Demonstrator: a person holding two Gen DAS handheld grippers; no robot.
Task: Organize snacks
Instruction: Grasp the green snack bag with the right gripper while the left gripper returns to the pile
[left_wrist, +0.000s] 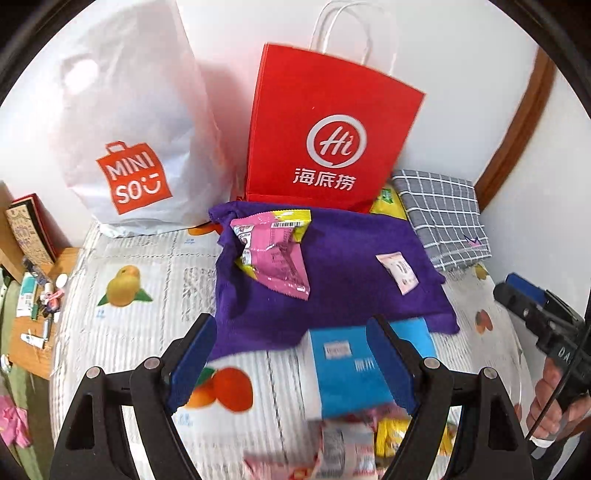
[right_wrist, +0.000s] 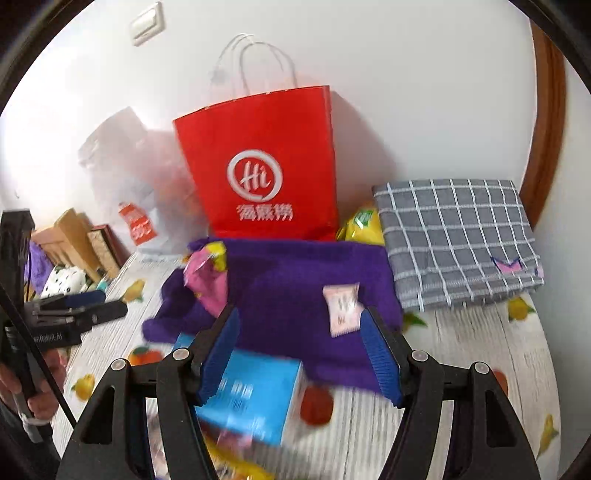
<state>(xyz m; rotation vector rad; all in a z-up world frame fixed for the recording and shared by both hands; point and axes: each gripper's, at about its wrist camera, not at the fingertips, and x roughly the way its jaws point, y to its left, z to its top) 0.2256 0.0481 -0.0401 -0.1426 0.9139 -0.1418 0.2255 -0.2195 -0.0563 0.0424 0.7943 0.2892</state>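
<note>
The snacks are in two groups. A large pink foil snack packet (left_wrist: 275, 254) and a small pale pink sachet (left_wrist: 397, 271) lie on a purple fleece cloth (left_wrist: 332, 295) in front of an upright red paper bag with white handles (left_wrist: 328, 122). Nearer, a blue and white carton box (left_wrist: 347, 369) lies on the fruit-printed bed cover (left_wrist: 129, 332) beside a blurred heap of small wrapped snacks (left_wrist: 369, 443).

The left gripper (left_wrist: 291, 363) and the right gripper (right_wrist: 301, 350) both hang above these with fingers apart and nothing between them. I judge the hands are between two picks. The next move probably needs one gripper lowered over a packet, jaws around it, then closing.
</note>
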